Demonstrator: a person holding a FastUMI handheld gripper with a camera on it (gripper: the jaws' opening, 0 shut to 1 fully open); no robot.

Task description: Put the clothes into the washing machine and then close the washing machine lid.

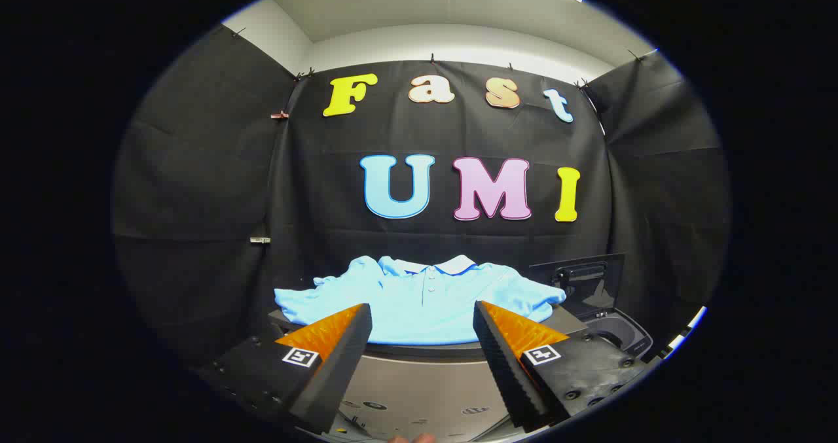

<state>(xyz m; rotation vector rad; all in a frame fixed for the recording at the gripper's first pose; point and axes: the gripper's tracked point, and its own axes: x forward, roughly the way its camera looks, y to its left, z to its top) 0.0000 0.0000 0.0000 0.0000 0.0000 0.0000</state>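
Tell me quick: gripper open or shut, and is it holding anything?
Gripper: open, fingers spread wide and holding nothing; the light blue polo shirt lies flat just beyond them, untouched.

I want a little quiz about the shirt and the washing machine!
1. True or false: the hand-held gripper is squeezing the light blue shirt.
2. Is the washing machine lid A) up or B) down?
3. Fill in: the shirt lies spread out flat, just ______ the fingers.

Key:
1. False; the fingers are apart with nothing between them.
2. A; the lid stands up behind the open washing machine tub, beside the shirt.
3. Beyond.
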